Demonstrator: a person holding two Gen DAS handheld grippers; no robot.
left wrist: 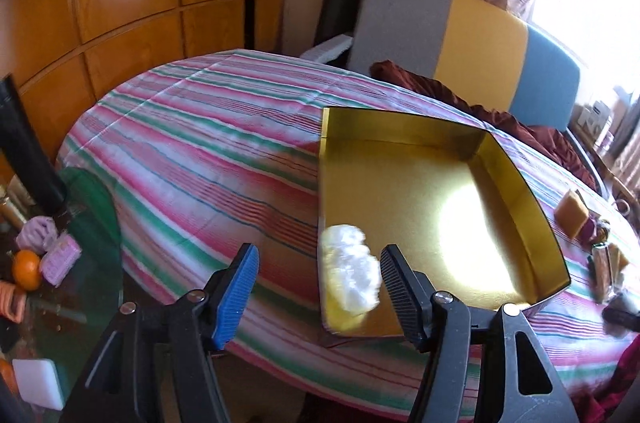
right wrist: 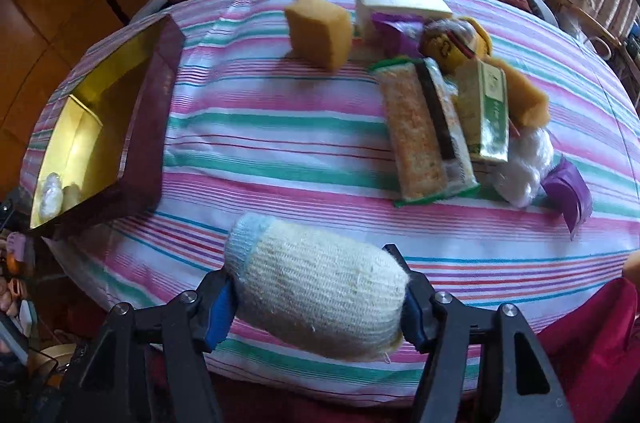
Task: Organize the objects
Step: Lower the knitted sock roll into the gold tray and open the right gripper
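A gold-lined box (left wrist: pixel 400 183) with maroon outer walls (right wrist: pixel 148 127) lies on the striped bedspread (left wrist: pixel 200 143). A white fluffy ball (left wrist: pixel 352 279) rests in its near corner. My left gripper (left wrist: pixel 320 255) hovers open just in front of that corner, with nothing between its pads. My right gripper (right wrist: pixel 312 275) is shut on a cream knitted roll with a pale blue cuff (right wrist: pixel 316 295), held above the spread. Beyond it lie a yellow sponge (right wrist: pixel 320 31), a wrapped snack bar (right wrist: pixel 420 131), a green and gold carton (right wrist: pixel 486 111) and a plush toy (right wrist: pixel 460 39).
A white box (right wrist: pixel 404 3), a purple wrapper (right wrist: pixel 568 195) and more white fluff (right wrist: pixel 524 163) sit in the pile. A glass side table (left wrist: pixel 92 263) at the left carries an orange (left wrist: pixel 26 269) and small items. A red sleeve (right wrist: pixel 592 335) shows at the lower right.
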